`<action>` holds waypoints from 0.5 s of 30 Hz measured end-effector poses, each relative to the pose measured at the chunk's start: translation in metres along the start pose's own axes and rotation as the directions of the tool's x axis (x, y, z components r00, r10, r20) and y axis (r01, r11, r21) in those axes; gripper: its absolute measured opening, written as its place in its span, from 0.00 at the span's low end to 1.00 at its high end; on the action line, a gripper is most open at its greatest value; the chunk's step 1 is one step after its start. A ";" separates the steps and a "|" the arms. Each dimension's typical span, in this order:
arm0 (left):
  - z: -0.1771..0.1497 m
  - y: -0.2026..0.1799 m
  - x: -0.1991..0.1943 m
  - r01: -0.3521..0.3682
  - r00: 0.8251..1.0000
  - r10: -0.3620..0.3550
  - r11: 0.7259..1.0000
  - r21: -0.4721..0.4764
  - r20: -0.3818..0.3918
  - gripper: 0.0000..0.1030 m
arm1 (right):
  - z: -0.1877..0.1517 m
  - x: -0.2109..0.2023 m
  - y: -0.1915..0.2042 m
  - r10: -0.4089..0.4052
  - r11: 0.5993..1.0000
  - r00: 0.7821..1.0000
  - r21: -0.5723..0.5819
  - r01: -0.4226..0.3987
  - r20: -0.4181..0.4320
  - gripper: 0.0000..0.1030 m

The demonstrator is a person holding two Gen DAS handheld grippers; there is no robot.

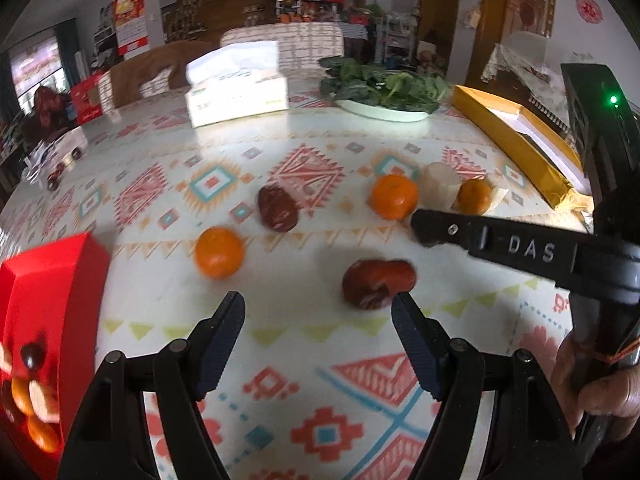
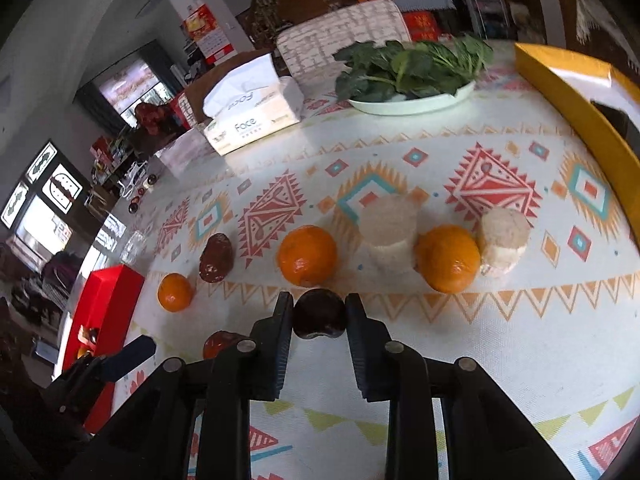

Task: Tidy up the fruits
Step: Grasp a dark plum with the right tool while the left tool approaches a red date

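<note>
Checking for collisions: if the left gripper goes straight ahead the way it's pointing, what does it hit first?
Probably the dark red fruit by the open left gripper's right fingertip; dead centre looks like bare tablecloth. Depth is unclear.

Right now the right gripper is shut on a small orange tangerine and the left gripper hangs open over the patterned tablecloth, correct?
Not quite. The right gripper is shut on a dark red wrinkled date, not a tangerine, as the right wrist view shows. The left gripper does hang open over the patterned tablecloth.
</note>
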State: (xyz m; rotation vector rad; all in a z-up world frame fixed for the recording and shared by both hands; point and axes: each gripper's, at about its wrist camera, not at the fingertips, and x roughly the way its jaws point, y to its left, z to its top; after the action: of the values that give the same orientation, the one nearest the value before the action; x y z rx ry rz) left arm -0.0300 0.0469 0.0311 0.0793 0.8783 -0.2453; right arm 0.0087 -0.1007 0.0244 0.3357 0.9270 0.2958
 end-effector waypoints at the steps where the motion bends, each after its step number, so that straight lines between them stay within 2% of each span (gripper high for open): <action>1: 0.002 -0.004 0.001 0.008 1.000 -0.008 1.000 0.011 0.004 0.73 | 0.001 0.000 -0.001 0.007 1.000 1.000 0.009 -0.007 -0.001 0.28; 5: 0.010 -0.020 0.010 0.030 0.999 -0.031 0.996 0.081 0.009 0.73 | 0.003 -0.002 -0.006 0.050 0.998 0.999 0.046 -0.050 0.007 0.28; 8: 0.012 -0.024 0.018 0.056 0.998 -0.054 0.993 0.103 -0.017 0.73 | 0.004 -0.005 -0.011 0.073 0.995 0.997 0.072 -0.074 0.020 0.28; 9: 0.012 -0.025 0.019 0.069 0.997 -0.067 0.992 0.104 -0.024 0.67 | 0.004 -0.006 -0.013 0.085 0.993 0.996 0.081 -0.087 0.025 0.28; 10: 0.011 -0.026 0.019 0.079 0.997 -0.077 0.991 0.106 -0.027 0.47 | 0.005 -0.006 -0.014 0.097 0.991 0.995 0.089 -0.100 0.029 0.28; 14: 0.008 -0.023 0.018 0.103 0.995 -0.101 0.991 0.087 -0.028 0.39 | 0.006 -0.009 -0.019 0.156 0.980 0.987 0.118 -0.160 0.046 0.28; 15: 0.007 -0.020 0.015 0.106 0.994 -0.105 0.991 0.077 -0.020 0.33 | 0.006 -0.009 -0.020 0.173 0.976 0.984 0.126 -0.178 0.050 0.28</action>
State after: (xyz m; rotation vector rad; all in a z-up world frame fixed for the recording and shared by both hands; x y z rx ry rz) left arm -0.0203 0.0234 0.0249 0.1080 0.8898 -0.3783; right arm 0.0110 -0.1232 0.0263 0.5435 0.8814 0.3904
